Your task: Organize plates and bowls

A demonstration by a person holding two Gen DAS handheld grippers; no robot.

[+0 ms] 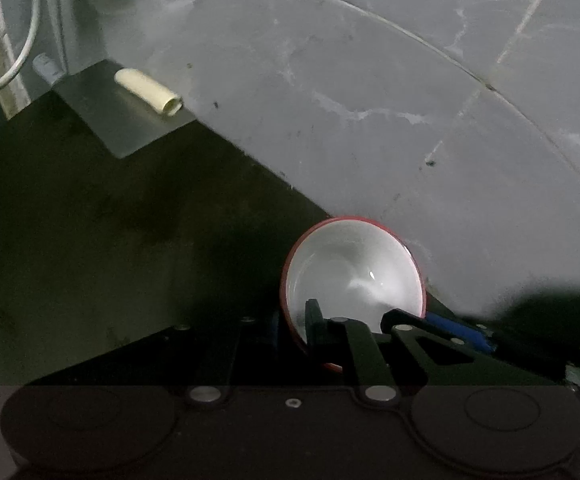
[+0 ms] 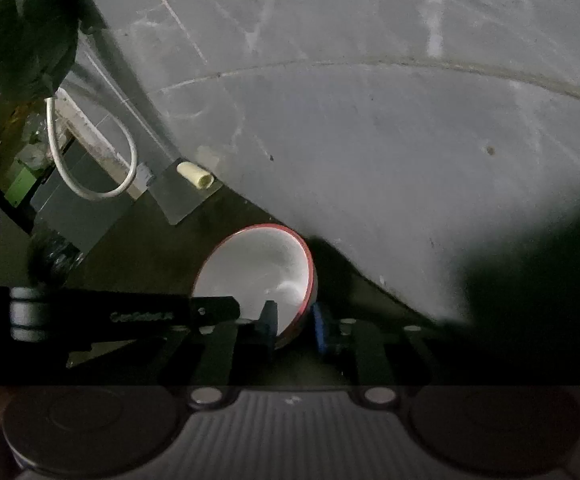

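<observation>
A small bowl point(image 1: 354, 272), white inside with a red outside, stands on a dark countertop against a grey tiled wall. In the left wrist view my left gripper point(image 1: 292, 322) is shut on the bowl's near rim, one finger inside and one outside. My right gripper's blue-padded finger point(image 1: 456, 330) reaches in from the right at the bowl's other side. In the right wrist view the bowl point(image 2: 258, 268) sits between my right gripper's fingers point(image 2: 296, 326), one black finger inside the rim and a blue pad outside, gripping the rim. The left gripper's black arm point(image 2: 130, 316) comes in from the left.
A grey tiled wall point(image 1: 370, 100) rises behind the bowl. A short cream tube point(image 1: 148, 90) lies on a metal plate point(image 1: 110, 120) at the wall's foot; it also shows in the right wrist view point(image 2: 196, 176). A white cable loop point(image 2: 90, 152) hangs left.
</observation>
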